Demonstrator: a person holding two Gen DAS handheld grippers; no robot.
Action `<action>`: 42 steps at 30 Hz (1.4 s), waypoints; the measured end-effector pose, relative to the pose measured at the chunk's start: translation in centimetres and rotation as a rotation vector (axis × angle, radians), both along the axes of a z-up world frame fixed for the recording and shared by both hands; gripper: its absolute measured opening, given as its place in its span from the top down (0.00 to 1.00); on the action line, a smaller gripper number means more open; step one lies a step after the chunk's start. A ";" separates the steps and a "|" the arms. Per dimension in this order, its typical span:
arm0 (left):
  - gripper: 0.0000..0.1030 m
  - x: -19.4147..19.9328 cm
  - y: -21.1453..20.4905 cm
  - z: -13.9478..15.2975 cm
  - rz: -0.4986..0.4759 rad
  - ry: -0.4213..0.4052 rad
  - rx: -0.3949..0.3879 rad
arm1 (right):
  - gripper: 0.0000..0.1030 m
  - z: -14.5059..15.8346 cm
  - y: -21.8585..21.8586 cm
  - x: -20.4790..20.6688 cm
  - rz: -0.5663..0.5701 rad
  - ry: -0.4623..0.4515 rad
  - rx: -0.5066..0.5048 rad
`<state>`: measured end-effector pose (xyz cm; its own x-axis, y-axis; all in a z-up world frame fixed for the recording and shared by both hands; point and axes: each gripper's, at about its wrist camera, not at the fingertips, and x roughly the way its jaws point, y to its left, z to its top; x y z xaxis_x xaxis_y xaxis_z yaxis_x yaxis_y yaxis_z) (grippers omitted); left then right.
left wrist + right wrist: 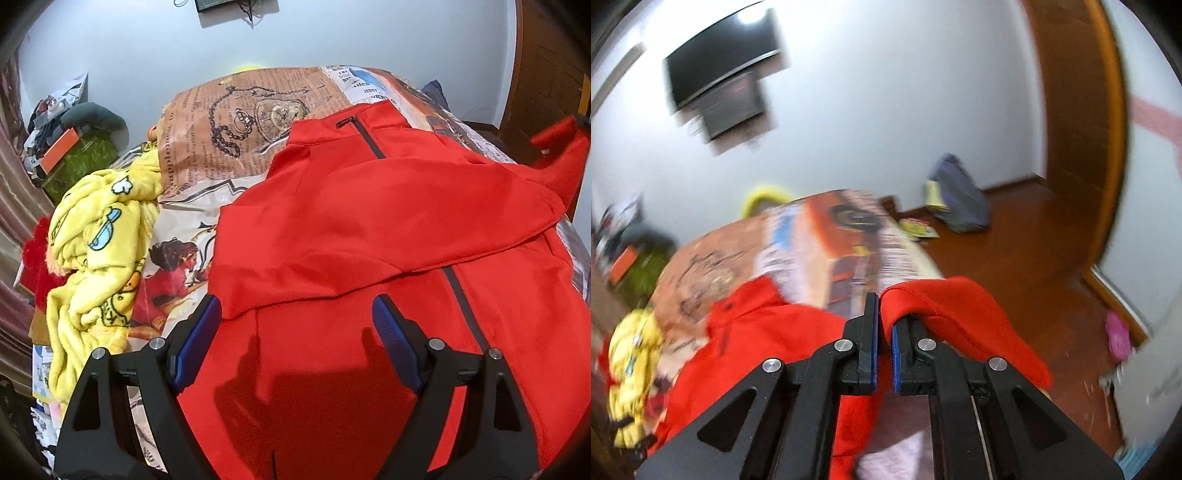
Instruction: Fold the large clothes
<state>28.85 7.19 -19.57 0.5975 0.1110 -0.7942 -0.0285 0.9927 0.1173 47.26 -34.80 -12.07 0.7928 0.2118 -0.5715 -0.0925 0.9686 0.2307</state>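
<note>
The bright red, soft fleece jacket with a dark front zip lies spread front-up on the bed, collar toward the far wall. One sleeve is already laid across its chest, and the other sleeve is lifted off to the side. That lifted sleeve is pinched near its cuff by the right tool, whose blue-padded jaws are pressed together on a thin fold of cloth, with the rest of the cuff draped over the right finger. The grip looks shallow. In my judgement the fleece could slip out under the drag of the jacket's own weight, and the sleeve would drop in a heap instead of a neat fold. The right wrist view is smeared with motion. A fast pull of that kind may also drag the whole body of the jacket sideways and undo the sleeve that is already folded.

The left tool hovers over the lower front panel, its jaws spread wide with nothing between them. It does not pin the jacket, so nothing holds the garment against that pull.

Beneath is the bed's newspaper-print sheet in tan, white and orange. It could ruck up with the jacket if the fabric is dragged. Just beside the jacket's edge lies a crumpled yellow cartoon-print blanket. A sliding hem could catch on it or ride up over it.
</note>
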 end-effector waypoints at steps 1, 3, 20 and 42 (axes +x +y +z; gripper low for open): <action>0.18 -0.2 0.2 0.0 0.002 0.001 -0.003 | 0.95 0.0 1.0 0.0 0.039 0.001 -0.007; 0.18 -0.6 0.8 -0.1 0.009 0.004 -0.012 | 0.95 -0.2 3.9 0.1 0.126 0.015 -0.016; 0.18 -2.0 1.5 -0.6 -0.008 0.052 -0.033 | 0.89 -12.6 13.5 0.2 0.393 0.483 -0.048; 0.18 6.6 -18.5 7.1 -0.424 -0.002 -0.058 | 0.28 -10.6 -0.7 -6.6 0.156 0.391 -0.080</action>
<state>35.43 -11.35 -12.47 0.5824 -0.1901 -0.7904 0.3837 0.9214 0.0611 40.71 -35.53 -22.63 0.4750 0.2544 -0.8424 -0.1594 0.9663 0.2020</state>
